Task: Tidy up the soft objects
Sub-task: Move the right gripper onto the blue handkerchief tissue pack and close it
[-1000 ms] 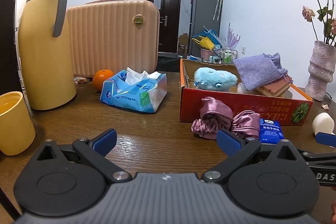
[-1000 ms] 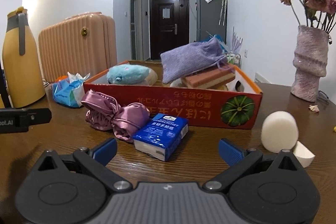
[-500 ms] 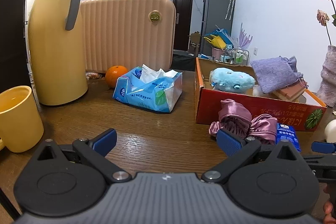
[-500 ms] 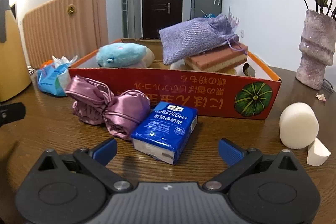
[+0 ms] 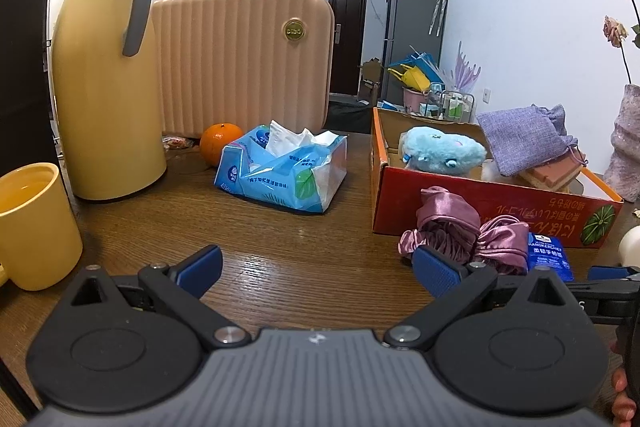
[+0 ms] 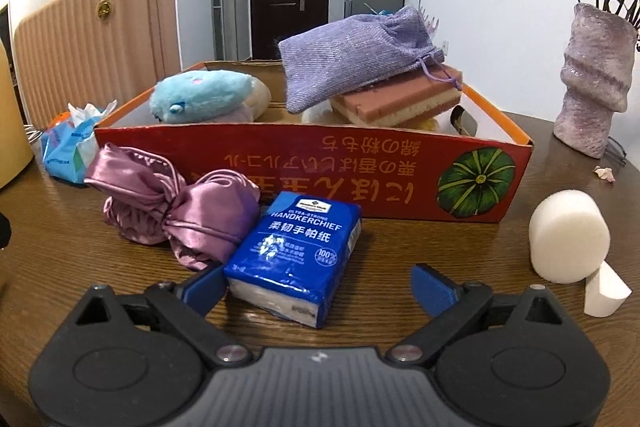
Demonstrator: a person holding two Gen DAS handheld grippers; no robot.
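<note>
Even indoor light, sharp focus; fisheye bending at edges, dark corners; glare on table point(image 5: 280, 267).

The handkerchief pack point(image 5: 547, 255) lay half behind the right tongs' arm in the left wrist view; the white sponge point(image 5: 629, 246) and yellow cup point(image 5: 34, 225) were cut by the frame edges; the box point(image 6: 516, 183) hid the satin pouch's point(image 6: 172, 203) far side.

One red box point(image 6: 400, 167), two tissue packs point(image 6: 296, 251) point(image 5: 280, 167), two white sponges point(image 6: 568, 239) point(image 6: 604, 291), one satin pouch point(image 6: 176, 207), one plush point(image 6: 200, 99).
</note>
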